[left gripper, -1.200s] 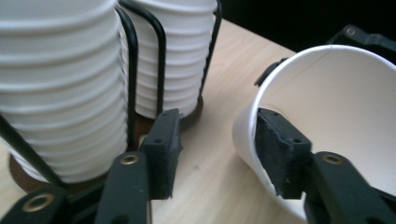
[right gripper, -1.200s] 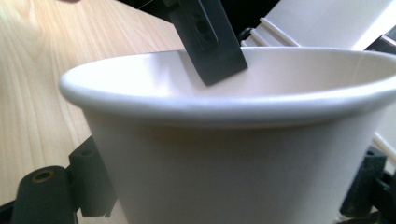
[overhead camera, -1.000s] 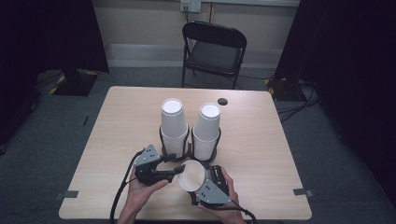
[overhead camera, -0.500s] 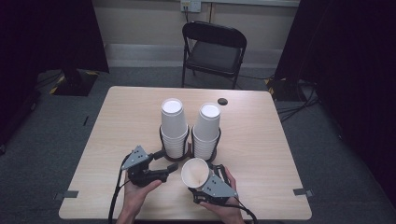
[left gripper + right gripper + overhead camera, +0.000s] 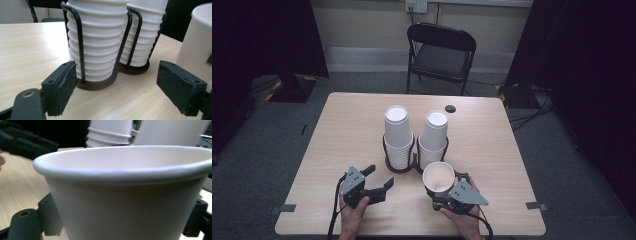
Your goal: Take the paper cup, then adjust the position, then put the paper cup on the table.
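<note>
Sitting btwn right gripper (image 5: pixel 446 192) jaws, clamped: paper cup (image 5: pixel 438 177); left gripper (image 5: pixel 379 179) jaws just opened wide, empty

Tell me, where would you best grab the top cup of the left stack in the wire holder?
Probably by the upside-down top cup on its bare side wall, above the wire holder. Come level from the near side, jaws straddling it: the wires block a lower grip.
</note>
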Demonstrator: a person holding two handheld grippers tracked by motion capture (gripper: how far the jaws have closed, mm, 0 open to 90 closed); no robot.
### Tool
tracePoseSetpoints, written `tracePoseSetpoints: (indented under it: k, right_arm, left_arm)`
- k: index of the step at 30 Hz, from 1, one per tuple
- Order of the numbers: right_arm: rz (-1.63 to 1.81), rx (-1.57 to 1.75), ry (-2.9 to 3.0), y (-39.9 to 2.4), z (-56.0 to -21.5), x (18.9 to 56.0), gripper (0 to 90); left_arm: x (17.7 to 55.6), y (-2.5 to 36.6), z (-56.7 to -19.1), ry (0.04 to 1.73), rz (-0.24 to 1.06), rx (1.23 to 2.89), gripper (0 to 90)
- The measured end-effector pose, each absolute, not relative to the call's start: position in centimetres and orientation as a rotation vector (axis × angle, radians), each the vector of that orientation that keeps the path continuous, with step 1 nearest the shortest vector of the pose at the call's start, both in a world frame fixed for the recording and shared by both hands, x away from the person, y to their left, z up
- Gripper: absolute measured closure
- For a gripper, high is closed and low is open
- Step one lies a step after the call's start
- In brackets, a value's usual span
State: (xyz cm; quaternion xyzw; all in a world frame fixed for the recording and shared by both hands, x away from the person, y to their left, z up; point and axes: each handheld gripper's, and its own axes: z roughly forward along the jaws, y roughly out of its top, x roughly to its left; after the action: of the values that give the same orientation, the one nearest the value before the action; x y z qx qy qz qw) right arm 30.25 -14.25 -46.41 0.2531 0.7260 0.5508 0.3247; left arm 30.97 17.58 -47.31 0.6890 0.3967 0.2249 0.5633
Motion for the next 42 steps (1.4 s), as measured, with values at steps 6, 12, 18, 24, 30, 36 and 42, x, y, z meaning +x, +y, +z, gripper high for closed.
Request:
tracePoseSetpoints:
  k: [6, 12, 18, 24, 30, 36, 42]
  right_arm:
    - [1.464, 0.725, 1.861, -15.8, -45.8, 31.0, 14.5]
    - [1.478, 0.816, 1.808, -17.5, -45.1, 32.2, 14.6]
    - [1.479, 0.903, 1.748, -19.1, -44.6, 33.8, 14.6]
    - [1.513, 0.985, 1.716, -20.3, -44.1, 35.8, 14.6]
    - [1.491, 1.033, 1.666, -21.2, -44.0, 37.6, 14.5]
    - [1.471, 1.053, 1.629, -21.6, -44.2, 39.4, 14.2]
    - [1.449, 1.086, 1.617, -22.0, -44.8, 41.2, 14.1]
  left_arm:
    - [30.7, 17.9, -48.1, 0.91, 0.551, 1.631, 16.4]
    - [30.7, 18.1, -48.7, 0.924, 0.592, 1.618, 16.2]
    - [30.7, 18.3, -49.3, 0.933, 0.604, 1.606, 16.0]
    - [30.5, 18.3, -49.4, 0.956, 0.641, 1.589, 16.0]
    - [30.6, 18.2, -49.6, 0.953, 0.685, 1.587, 16.2]
    - [30.4, 18.1, -49.7, 0.964, 0.717, 1.568, 16.2]
    - [30.2, 18.0, -49.7, 0.957, 0.749, 1.552, 16.3]
